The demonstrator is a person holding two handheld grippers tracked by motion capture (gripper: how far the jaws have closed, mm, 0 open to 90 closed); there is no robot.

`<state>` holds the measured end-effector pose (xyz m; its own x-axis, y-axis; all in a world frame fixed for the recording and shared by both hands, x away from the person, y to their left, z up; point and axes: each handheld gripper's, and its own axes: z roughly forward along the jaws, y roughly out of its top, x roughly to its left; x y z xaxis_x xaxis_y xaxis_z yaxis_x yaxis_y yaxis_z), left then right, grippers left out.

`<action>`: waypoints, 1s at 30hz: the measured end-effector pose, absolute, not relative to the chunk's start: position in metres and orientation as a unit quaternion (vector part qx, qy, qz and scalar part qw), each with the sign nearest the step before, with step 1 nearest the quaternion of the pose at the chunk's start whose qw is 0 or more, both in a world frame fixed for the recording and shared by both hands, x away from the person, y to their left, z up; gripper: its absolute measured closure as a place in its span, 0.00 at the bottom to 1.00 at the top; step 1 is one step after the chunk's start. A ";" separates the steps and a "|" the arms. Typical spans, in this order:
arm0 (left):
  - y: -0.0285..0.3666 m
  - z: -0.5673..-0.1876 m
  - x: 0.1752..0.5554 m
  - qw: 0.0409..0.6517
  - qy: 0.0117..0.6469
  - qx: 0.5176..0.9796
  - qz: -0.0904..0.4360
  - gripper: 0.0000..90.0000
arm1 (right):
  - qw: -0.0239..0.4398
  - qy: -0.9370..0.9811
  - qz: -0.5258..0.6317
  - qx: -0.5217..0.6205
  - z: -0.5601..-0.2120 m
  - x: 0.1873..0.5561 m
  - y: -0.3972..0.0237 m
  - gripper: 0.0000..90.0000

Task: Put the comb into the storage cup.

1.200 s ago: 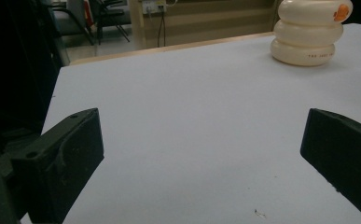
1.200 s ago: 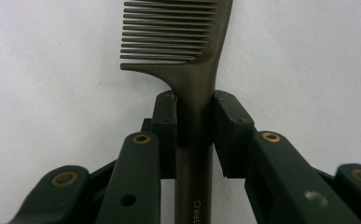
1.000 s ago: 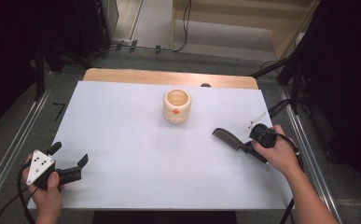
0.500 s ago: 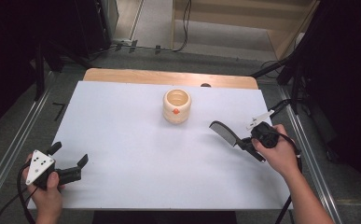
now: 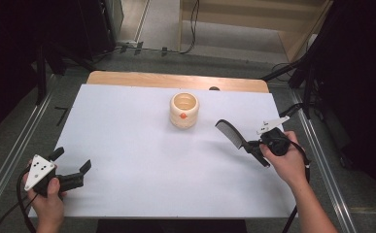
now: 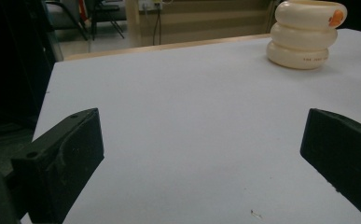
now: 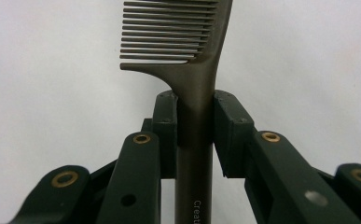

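- Right gripper (image 5: 255, 150) is clenched on the comb (image 5: 228, 133) by its handle, toothed end lifted over the table (image 5: 127, 121), just right of the cream cup (image 5: 184, 109).
- Left gripper (image 5: 71, 170) idles, jaws spread, empty.
- Carrying step, I'd say; next calls for tipping the comb into the cup's mouth.

The right gripper (image 5: 253, 151) clamped the handle of a dark plastic comb (image 5: 230, 133), teeth end pointing toward a cream ringed cup with an orange spot (image 5: 184, 110) on the white table (image 5: 142, 145). The left gripper (image 5: 71, 167) rested at the near-left corner, jaws spread.
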<state>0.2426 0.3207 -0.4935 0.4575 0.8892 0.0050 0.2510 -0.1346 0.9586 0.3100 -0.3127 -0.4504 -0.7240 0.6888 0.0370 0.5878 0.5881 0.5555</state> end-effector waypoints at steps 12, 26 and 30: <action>0.315 -0.483 0.242 0.516 0.418 0.684 0.302 0.00 | 0.124 0.864 0.332 0.358 -0.448 0.301 -0.306 0.78; 0.290 -0.456 0.243 0.525 0.387 0.703 0.283 0.00 | 0.139 0.826 0.399 0.373 -0.450 0.294 -0.303 0.78; 0.277 -0.445 0.244 0.529 0.371 0.710 0.279 0.00 | 0.141 0.815 0.422 0.371 -0.452 0.292 -0.302 0.78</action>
<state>0.2443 0.2774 -0.4451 0.5685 0.8227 0.0036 0.2325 -0.1648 0.9585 0.2920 -0.3018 -0.4524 -0.6849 0.7238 0.0837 0.4858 0.3680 0.7928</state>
